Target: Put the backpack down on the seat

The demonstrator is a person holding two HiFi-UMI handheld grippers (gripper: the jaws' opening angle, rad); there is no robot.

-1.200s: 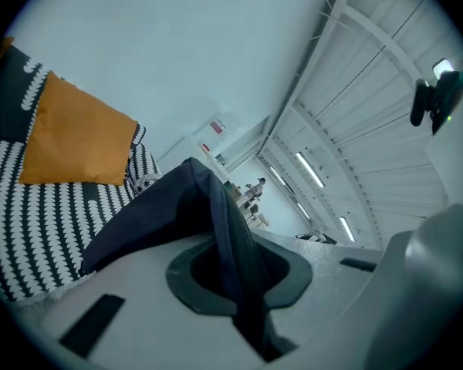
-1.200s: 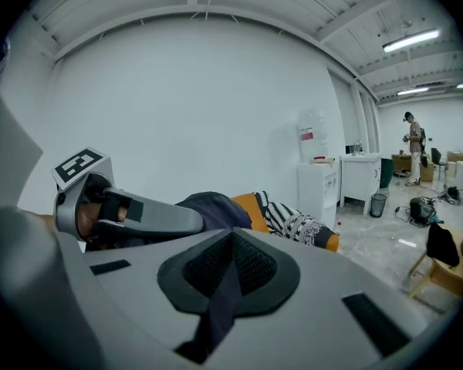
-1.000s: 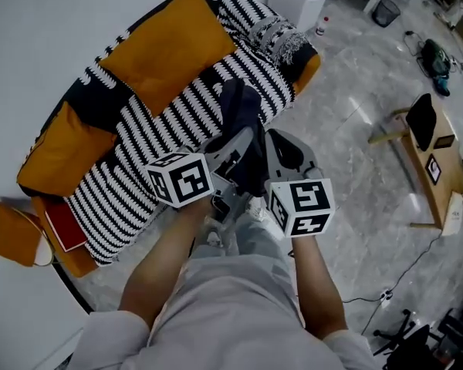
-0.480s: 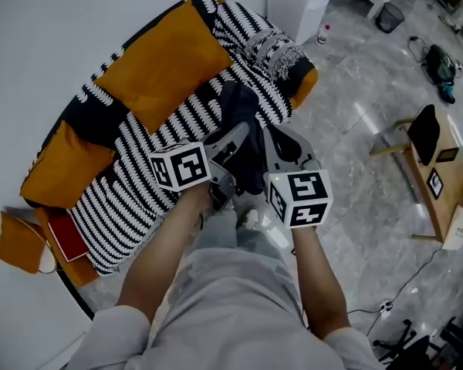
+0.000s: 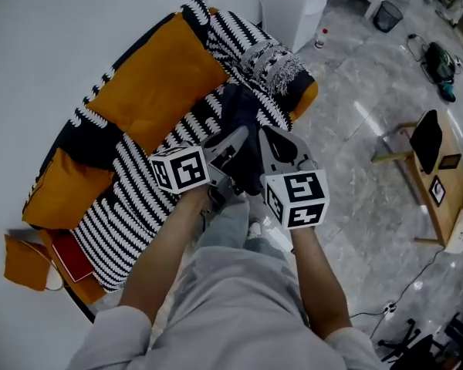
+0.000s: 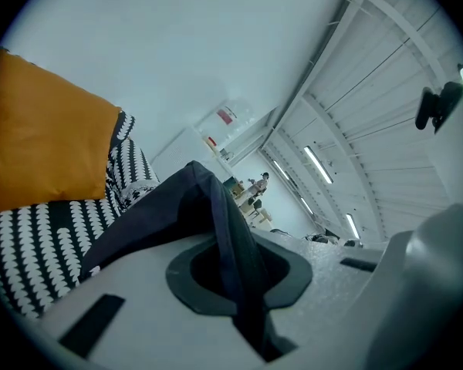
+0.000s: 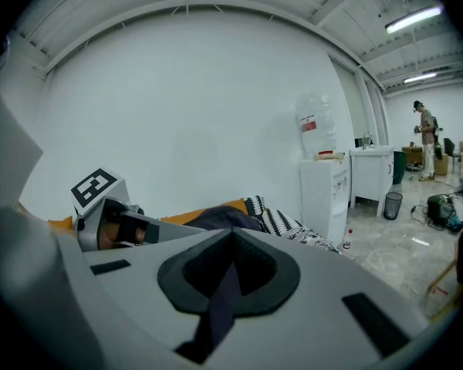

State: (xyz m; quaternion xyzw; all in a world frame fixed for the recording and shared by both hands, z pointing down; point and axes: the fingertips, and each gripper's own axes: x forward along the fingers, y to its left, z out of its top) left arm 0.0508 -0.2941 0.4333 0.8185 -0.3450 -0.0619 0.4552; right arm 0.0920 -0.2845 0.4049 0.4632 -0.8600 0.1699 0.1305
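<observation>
A dark navy backpack (image 5: 239, 114) hangs over the front edge of the sofa seat (image 5: 139, 183), which has a black-and-white patterned cover. My left gripper (image 5: 233, 143) is shut on a fold of the backpack's fabric (image 6: 177, 206), which runs down between its jaws. My right gripper (image 5: 276, 143) is shut on a dark strap (image 7: 225, 291) of the same backpack. The two grippers stand side by side, close together, with the bag between and beyond them. The left gripper's marker cube (image 7: 100, 187) shows in the right gripper view. The bag's underside is hidden.
Two orange cushions (image 5: 154, 75) (image 5: 65, 179) lean on the sofa back. A red book (image 5: 69, 257) lies at the sofa's near end. A white water dispenser (image 7: 324, 183) stands right of the sofa. On the marble floor are a wooden table (image 5: 432, 168) and a bin (image 5: 386, 12). A person (image 7: 426, 141) stands far off.
Both grippers, still clamped on the backpack, have edged slightly forward toward the sofa. The head view has shifted a little, so the sofa sits lower in the picture.
</observation>
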